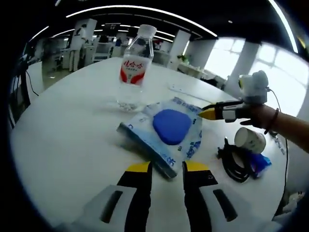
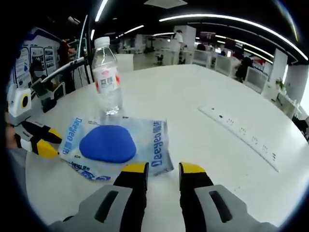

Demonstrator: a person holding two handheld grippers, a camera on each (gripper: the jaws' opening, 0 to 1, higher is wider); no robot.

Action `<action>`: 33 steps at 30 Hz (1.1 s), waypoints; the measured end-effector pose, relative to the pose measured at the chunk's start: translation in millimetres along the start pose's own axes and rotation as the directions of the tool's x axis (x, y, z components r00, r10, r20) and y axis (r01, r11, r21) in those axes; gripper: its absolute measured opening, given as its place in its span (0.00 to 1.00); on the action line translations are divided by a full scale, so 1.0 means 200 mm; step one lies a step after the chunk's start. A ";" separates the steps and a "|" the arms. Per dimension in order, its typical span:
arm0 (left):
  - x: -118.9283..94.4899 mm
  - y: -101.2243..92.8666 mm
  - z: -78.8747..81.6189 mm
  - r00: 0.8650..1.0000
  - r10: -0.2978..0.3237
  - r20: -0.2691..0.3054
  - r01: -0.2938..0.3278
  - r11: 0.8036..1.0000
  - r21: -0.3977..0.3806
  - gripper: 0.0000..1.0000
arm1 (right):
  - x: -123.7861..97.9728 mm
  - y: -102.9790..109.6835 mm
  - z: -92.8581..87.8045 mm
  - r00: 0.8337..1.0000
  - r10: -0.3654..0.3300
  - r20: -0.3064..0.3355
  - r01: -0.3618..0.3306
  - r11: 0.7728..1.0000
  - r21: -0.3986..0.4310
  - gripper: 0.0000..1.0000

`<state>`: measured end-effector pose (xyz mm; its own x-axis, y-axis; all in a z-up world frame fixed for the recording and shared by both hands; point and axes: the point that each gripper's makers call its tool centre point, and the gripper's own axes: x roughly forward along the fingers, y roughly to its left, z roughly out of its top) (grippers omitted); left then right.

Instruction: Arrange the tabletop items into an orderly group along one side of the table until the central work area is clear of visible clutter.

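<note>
A pale blue plastic packet (image 1: pixel 181 108) (image 2: pixel 159 140) with a dark blue pad (image 1: pixel 172 125) (image 2: pixel 107 143) on it lies flat on the white table (image 1: pixel 72 125) (image 2: pixel 193 92). A clear water bottle (image 1: pixel 136 60) (image 2: pixel 107 77) with a red-and-white label stands upright just behind it. In the left gripper view my left gripper (image 1: pixel 167 167) is open, and the packet's near corner reaches into the gap between its yellow tips. My right gripper (image 2: pixel 163 170) is open at the packet's front edge. From the left gripper view, the right gripper (image 1: pixel 208 114) sits at the packet's right edge. The left gripper (image 2: pixel 44 141) is at the packet's left edge in the right gripper view.
A white power strip (image 2: pixel 241 130) (image 1: pixel 181 91) lies on the table to the right. A paper cup (image 1: pixel 250 140) on its side, a coiled black cable (image 1: pixel 234 162) and a small blue item (image 1: pixel 260 162) lie near the table's edge. A hand (image 1: pixel 263 116) holds the right gripper.
</note>
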<state>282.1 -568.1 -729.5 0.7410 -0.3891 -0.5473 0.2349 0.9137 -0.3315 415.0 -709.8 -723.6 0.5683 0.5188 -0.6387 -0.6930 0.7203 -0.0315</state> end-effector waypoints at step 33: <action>0.00 0.06 0.01 1.000 0.018 -0.012 -0.019 0.995 -0.103 0.01 | -0.08 0.03 -0.03 0.999 0.040 -0.004 -0.039 0.988 0.147 0.00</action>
<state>285.6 -557.3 -732.2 0.7378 -0.3737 -0.5621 0.1547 0.9042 -0.3981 399.9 -717.0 -717.2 0.5386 0.5454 -0.6423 -0.6420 0.7593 0.1064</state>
